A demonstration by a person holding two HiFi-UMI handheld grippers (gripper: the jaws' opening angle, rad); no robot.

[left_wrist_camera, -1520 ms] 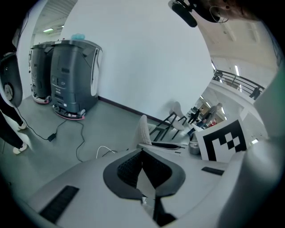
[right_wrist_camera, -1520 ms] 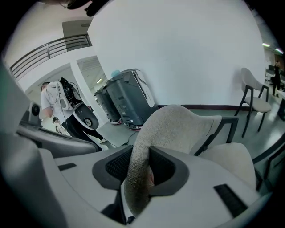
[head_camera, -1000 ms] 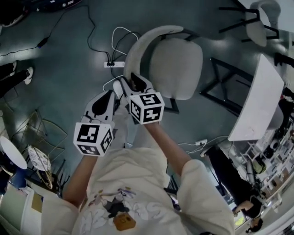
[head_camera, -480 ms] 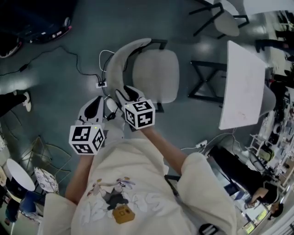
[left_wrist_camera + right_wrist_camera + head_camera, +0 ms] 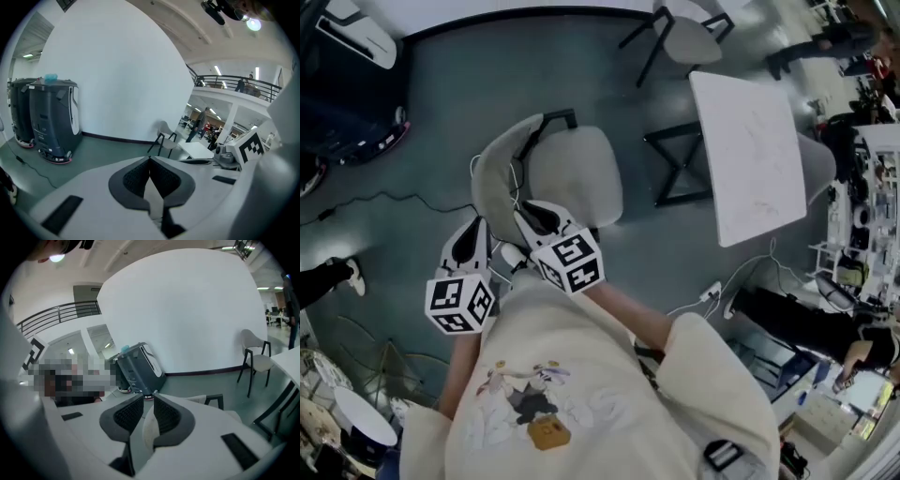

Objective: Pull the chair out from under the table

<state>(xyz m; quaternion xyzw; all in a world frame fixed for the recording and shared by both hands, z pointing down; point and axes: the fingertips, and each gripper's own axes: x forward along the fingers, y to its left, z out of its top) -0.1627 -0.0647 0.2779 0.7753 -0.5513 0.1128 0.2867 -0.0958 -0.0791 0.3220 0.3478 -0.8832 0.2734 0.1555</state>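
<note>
On the grey-green floor [image 5: 422, 112], the pale chair [image 5: 574, 176] stands clear of the white desk [image 5: 748, 155], with a strip of bare floor between its seat and the desk's dark frame. The person stands right behind the chair's curved back, both arms held out over it. The right tongs [image 5: 147, 400] are closing, a narrow gap left between the ribbed pads and nothing in it. The left tongs [image 5: 150, 161] have their tips pressed together, empty. From above, the right tongs [image 5: 528, 214] hang over the backrest and the left tongs [image 5: 474, 232] just beside it.
</note>
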